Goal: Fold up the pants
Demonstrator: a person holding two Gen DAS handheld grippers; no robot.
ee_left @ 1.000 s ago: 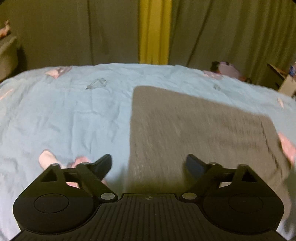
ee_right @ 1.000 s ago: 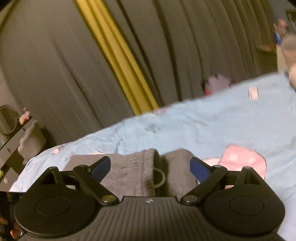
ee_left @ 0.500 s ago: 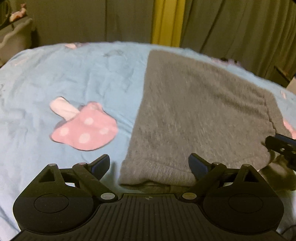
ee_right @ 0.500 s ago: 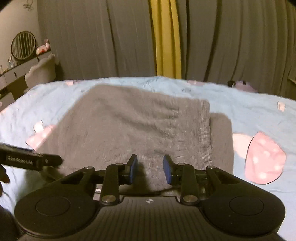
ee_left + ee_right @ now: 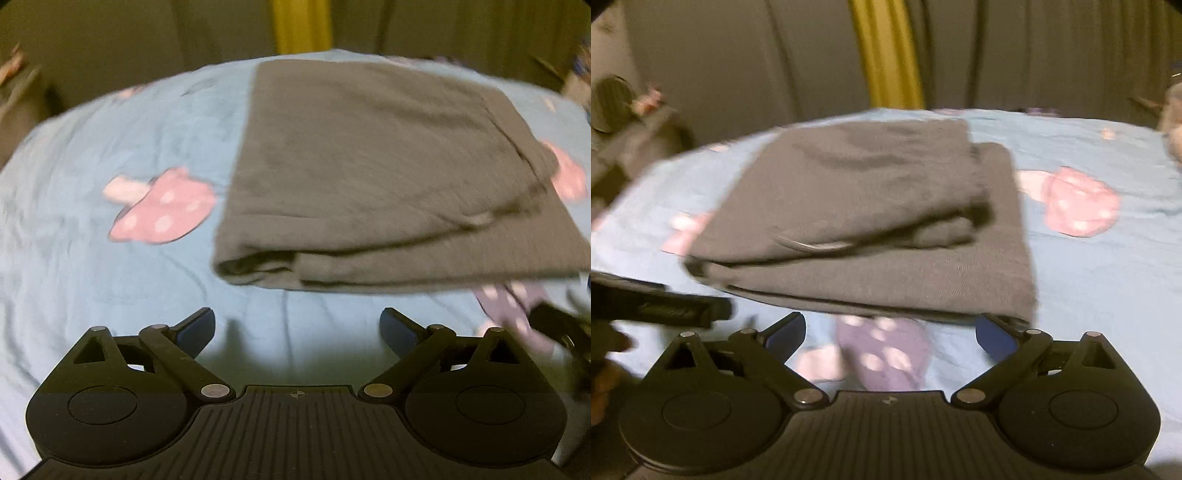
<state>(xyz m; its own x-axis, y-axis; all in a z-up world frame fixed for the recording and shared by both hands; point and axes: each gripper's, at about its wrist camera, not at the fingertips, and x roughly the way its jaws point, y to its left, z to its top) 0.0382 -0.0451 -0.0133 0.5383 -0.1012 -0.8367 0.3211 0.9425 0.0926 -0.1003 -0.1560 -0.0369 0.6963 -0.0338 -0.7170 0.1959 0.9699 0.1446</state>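
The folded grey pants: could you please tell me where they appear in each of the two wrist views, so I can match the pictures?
Left wrist view: the folded grey pants fill the centre and right, beyond the open left gripper.
Right wrist view: the pants lie centre-left, just beyond the open right gripper.
Shared landmark: the yellow curtain strip stands behind the bed in both.
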